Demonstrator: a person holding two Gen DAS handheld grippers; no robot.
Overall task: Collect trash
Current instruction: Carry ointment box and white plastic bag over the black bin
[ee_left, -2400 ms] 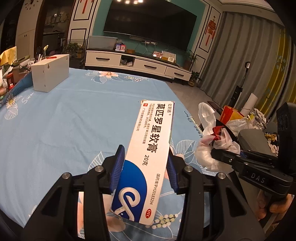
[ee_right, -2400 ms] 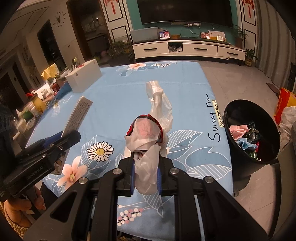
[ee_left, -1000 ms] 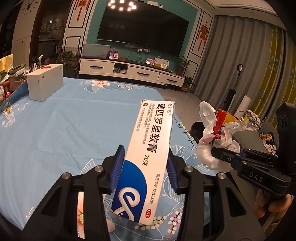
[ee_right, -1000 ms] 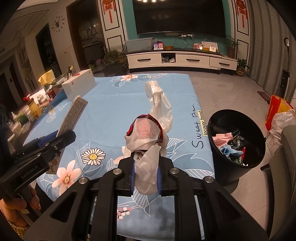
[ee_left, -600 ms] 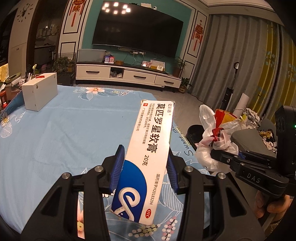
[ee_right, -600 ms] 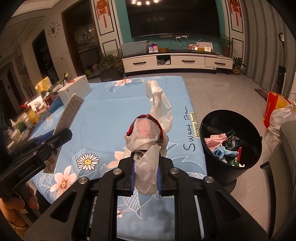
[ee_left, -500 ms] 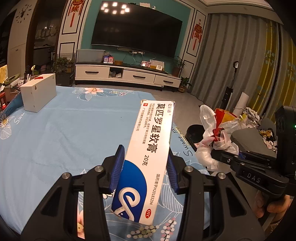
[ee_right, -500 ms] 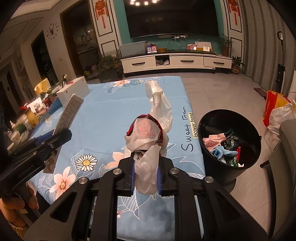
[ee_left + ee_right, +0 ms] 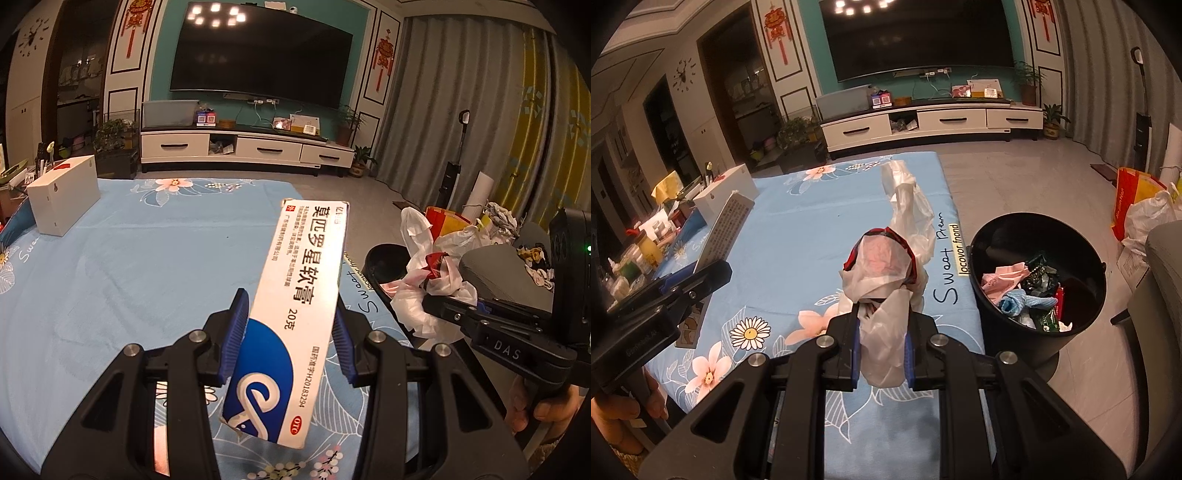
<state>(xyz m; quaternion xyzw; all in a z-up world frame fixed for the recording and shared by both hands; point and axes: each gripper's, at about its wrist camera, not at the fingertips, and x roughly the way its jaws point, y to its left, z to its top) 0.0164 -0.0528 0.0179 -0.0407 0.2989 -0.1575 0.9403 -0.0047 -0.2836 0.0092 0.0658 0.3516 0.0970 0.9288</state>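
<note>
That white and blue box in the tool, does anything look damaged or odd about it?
Slightly. The box, clamped in the left tool, has a torn, ragged lower left corner, and it sits tilted, its top leaning right. Otherwise it looks intact.

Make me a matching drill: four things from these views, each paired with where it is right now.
Things:
1. ointment box
2. crumpled plastic bag
3. white box
4. pink wrapper

Places:
A. inside the black bin
B. in the right gripper
C. on the blue tablecloth
D. in the left gripper

Pairs: 1-D, 2-B, 3-C, 4-A
</note>
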